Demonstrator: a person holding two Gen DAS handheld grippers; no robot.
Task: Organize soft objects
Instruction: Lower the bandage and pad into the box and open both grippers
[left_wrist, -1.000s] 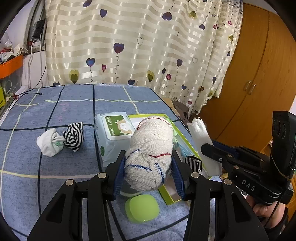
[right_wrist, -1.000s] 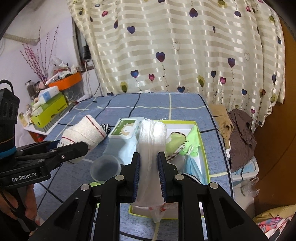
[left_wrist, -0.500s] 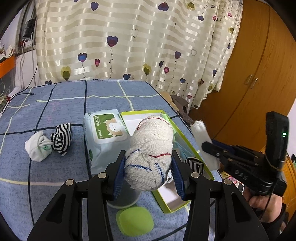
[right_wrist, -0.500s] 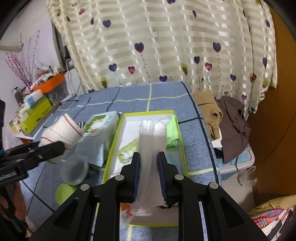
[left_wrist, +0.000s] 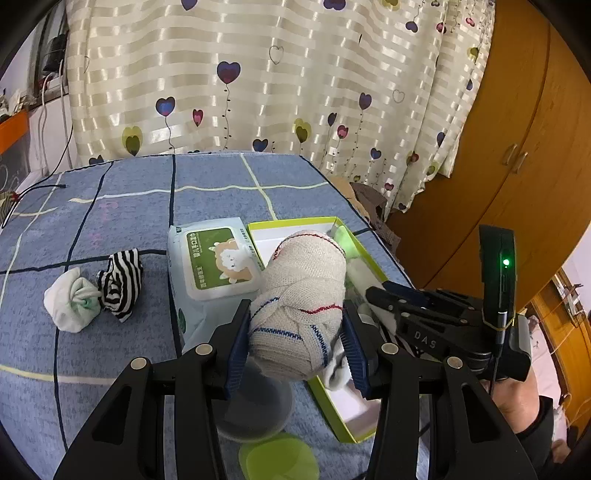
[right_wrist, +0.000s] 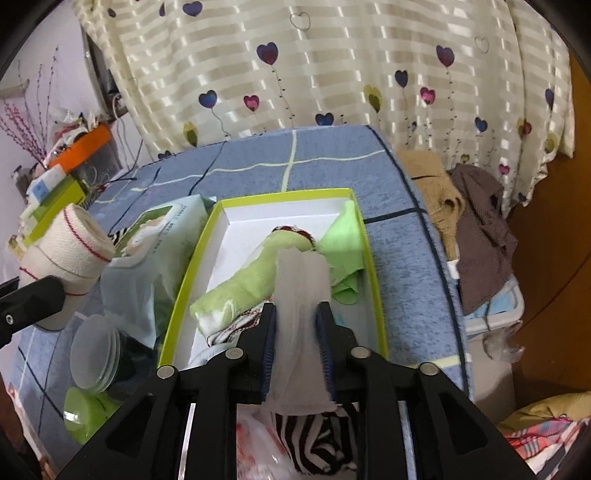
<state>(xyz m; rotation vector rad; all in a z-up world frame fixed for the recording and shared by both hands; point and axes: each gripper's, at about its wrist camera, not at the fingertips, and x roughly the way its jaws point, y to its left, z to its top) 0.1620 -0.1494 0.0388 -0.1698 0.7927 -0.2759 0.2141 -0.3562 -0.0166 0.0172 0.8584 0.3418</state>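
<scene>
Both grippers have swung in over the green-rimmed white cardboard box (right_wrist: 373, 266) on the blue-checked table (left_wrist: 122, 206), presumably to drop their loads there. Left gripper (left_wrist: 297, 338) jaws clamp a cream knitted sock roll (left_wrist: 303, 291); right gripper (right_wrist: 295, 328) jaws pinch a white gauzy cloth (right_wrist: 301, 295). Only the right view shows green cloths already inside; only the left shows two loose socks far left.

The bandage roll (left_wrist: 299, 306) was coarse woven cloth. The white wad (right_wrist: 301, 295) looked gauzy and soft. The box (right_wrist: 369, 258) seemed matt cardboard, the wipes pack (left_wrist: 207, 266) glossy plastic, and the bench (left_wrist: 122, 206) cover a nubby cloth.
</scene>
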